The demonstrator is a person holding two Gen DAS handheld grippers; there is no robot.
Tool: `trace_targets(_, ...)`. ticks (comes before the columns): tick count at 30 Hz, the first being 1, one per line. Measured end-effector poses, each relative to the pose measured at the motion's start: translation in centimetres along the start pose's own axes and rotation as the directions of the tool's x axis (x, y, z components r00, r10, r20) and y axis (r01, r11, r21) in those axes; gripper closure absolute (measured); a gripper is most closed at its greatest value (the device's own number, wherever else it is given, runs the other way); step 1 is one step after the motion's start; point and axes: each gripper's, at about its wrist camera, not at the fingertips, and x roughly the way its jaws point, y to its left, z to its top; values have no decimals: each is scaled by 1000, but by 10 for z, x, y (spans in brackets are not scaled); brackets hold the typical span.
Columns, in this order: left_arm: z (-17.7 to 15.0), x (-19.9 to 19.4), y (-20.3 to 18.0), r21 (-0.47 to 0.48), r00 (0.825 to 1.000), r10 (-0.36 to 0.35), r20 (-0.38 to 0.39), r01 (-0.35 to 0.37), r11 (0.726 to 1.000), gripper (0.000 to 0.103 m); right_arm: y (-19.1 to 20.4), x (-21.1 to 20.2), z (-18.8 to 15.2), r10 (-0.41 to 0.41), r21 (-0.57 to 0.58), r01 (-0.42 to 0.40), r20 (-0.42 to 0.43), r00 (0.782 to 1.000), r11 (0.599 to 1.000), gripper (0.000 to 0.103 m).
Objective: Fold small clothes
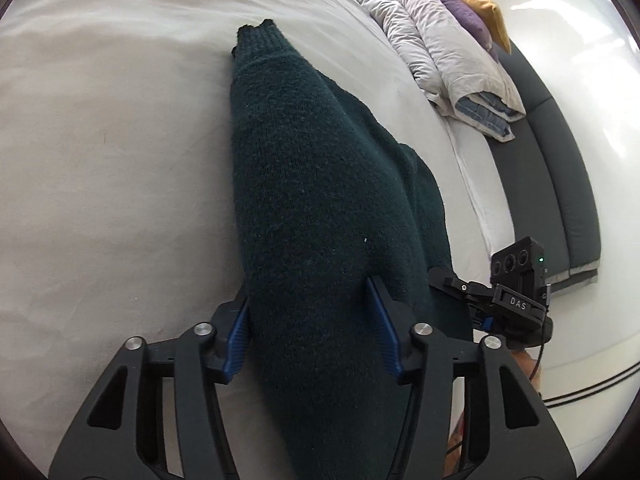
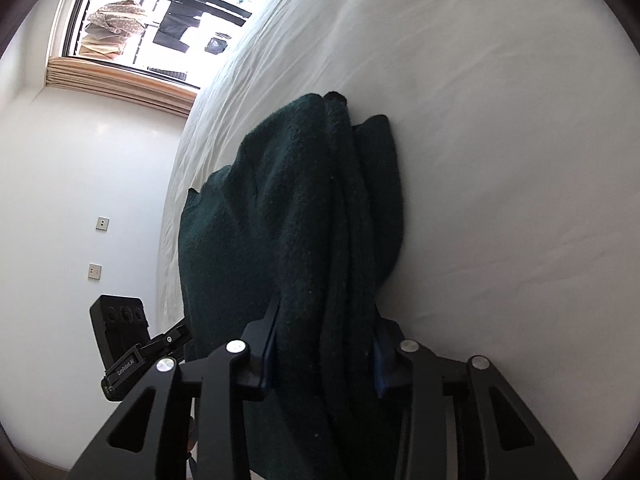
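Note:
A dark green knitted sweater (image 1: 312, 184) lies on a white bed sheet (image 1: 100, 160). My left gripper (image 1: 308, 300) has its blue-padded fingers closed on a thick fold of the sweater, which fills the gap between them. The right gripper shows at the right of the left wrist view (image 1: 480, 300). In the right wrist view my right gripper (image 2: 324, 336) is shut on a bunched, layered part of the same sweater (image 2: 296, 216), which drapes forward onto the sheet (image 2: 500, 160). The left gripper's body shows at lower left (image 2: 132, 344).
A folded grey-white duvet (image 1: 432, 44) with purple and yellow cushions (image 1: 472, 4) lies at the bed's far end, beside a dark padded headboard (image 1: 560, 168). A window (image 2: 152, 20) and a white wall with sockets (image 2: 96, 248) lie left of the bed.

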Motion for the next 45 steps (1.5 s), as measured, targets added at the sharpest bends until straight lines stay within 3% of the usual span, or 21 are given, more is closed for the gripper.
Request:
trace_targets(3, 0, -3, -11, 30, 1000, 13, 10, -13, 999, 71, 17, -1, -6, -58, -37, 58, 25, 998, 998, 71)
trace_targets(6, -3, -15, -13, 23, 1000, -12, 25, 12, 1000, 75, 31, -7, -14, -70, -53, 74, 66, 995, 996, 73)
trace_targets(13, -18, -86, -18, 63, 994, -10, 105, 4, 998, 76, 91, -10, -42, -59, -155, 70, 76, 995, 985, 74)
trace_targets(18, -16, -158, 13, 58, 988, 24, 156, -34, 998, 75, 141, 9, -54, 31, -219, -19, 54, 998, 976, 74)
trace_targets(23, -21, -218, 58, 46, 976, 109, 190, -120, 992, 75, 185, 60, -70, 56, -261, -60, -22, 998, 963, 74)
trace_targets(26, -33, -240, 91, 28, 972, 149, 183, -157, 987, 75, 182, 88, -81, 60, -245, -72, -58, 997, 967, 74)
trace_targets(30, -45, -234, 128, -1, 971, 177, 161, -179, 984, 73, 159, 115, -96, 43, -187, -56, -73, 996, 981, 74)
trace_targets(33, -51, -231, 144, -19, 971, 163, 178, -162, 987, 65, 132, 113, -103, 125, -115, -130, -45, 991, 985, 70)
trace_targets(39, -59, -218, 152, 2, 953, 204, 223, -210, 978, 40, 113, 108, -111, 175, -156, -173, -2, 985, 972, 69)
trace_targets(42, -63, -217, 158, -6, 951, 188, 244, -193, 981, 40, 110, 102, -116, 192, -169, -187, 17, 981, 968, 67)
trace_targets(45, -59, -212, 146, 4, 936, 228, 269, -238, 971, 40, 115, 92, -124, 158, -175, -147, 49, 986, 973, 55)
